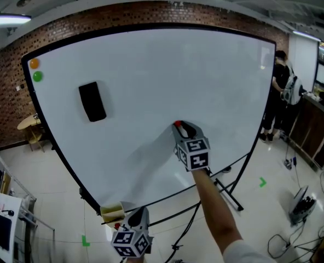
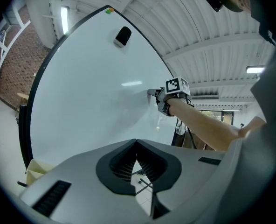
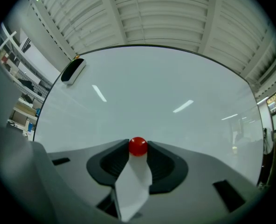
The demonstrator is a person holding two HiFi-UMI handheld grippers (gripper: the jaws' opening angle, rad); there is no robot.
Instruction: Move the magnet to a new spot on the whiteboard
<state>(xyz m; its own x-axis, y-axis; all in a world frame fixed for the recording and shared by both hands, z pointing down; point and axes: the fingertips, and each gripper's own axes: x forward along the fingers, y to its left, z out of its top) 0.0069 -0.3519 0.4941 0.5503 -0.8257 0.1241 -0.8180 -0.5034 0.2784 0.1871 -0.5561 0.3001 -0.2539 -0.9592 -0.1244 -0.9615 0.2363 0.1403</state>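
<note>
A small red magnet (image 3: 138,146) sits between the tips of my right gripper (image 3: 138,147), and both pads touch its sides, so the gripper is shut on it. In the head view the red magnet (image 1: 177,124) and the right gripper (image 1: 179,126) are at the surface of the whiteboard (image 1: 151,75), in its lower middle. The left gripper view shows that right gripper (image 2: 153,93) reaching to the board from the side. My left gripper (image 1: 140,212) hangs low, below the board's bottom edge. Its jaws meet at the tips (image 2: 136,143) with nothing between them.
A black eraser (image 1: 92,101) sticks to the board's upper left. An orange magnet (image 1: 34,63) and a green magnet (image 1: 37,76) sit in the top left corner. A yellowish pad (image 1: 111,211) rests by the lower frame. The stand's legs (image 1: 227,193) spread below. A person (image 1: 279,92) stands at the right.
</note>
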